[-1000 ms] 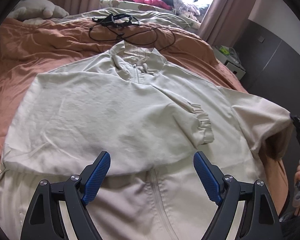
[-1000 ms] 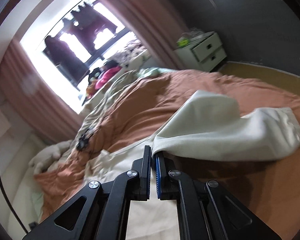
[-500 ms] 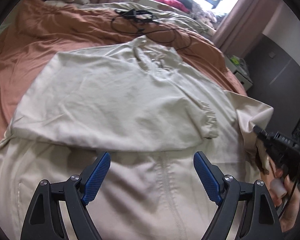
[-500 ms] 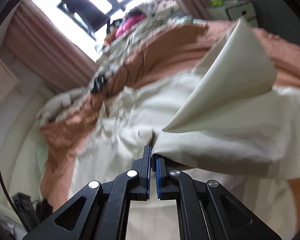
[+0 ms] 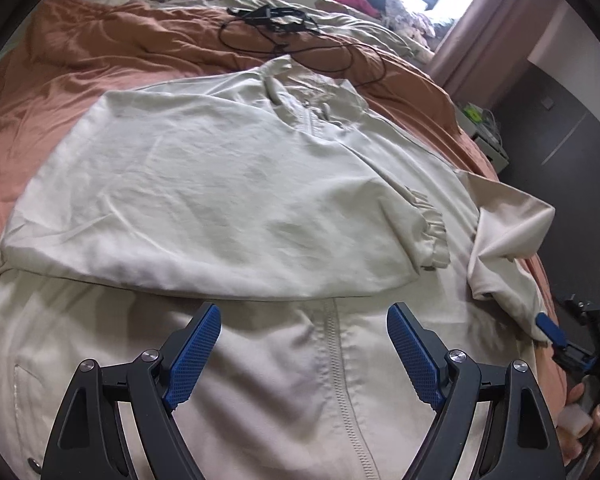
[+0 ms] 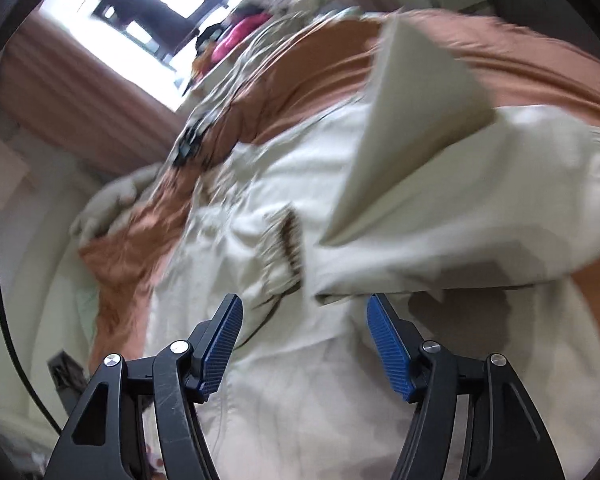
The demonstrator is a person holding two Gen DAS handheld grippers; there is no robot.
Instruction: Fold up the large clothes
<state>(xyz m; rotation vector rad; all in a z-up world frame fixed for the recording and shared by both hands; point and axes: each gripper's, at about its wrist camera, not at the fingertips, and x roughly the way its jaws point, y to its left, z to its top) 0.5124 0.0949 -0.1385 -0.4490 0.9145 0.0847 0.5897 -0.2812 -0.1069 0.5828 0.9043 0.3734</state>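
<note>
Hovering low over the jacket (image 5: 220,184), the left gripper (image 5: 304,352) points forward along the garment toward its collar, jaws spread wide and holding nothing; its blue pads (image 5: 192,356) flank the zipper (image 5: 340,368) that runs up the front. The jacket lies flat on the orange bedspread (image 5: 100,56), front side up, with one sleeve (image 5: 260,240) folded across the chest so that its gathered cuff (image 5: 432,236) rests right of centre. The other sleeve (image 5: 504,240) lies bunched and partly turned over at the jacket's right edge, with a stiff triangular peak standing up.

The right gripper (image 6: 304,344) sits at that right edge, aimed across the jacket toward the window (image 6: 148,4); its jaws are apart and empty, and the sleeve's edge hangs just ahead of the gap without touching either pad. In the left view the right gripper (image 5: 556,336) shows at the frame's lower right, beside the sleeve, with the person's fingers (image 5: 580,420) on its handle. A black cable (image 5: 300,40) lies coiled beyond the collar
</note>
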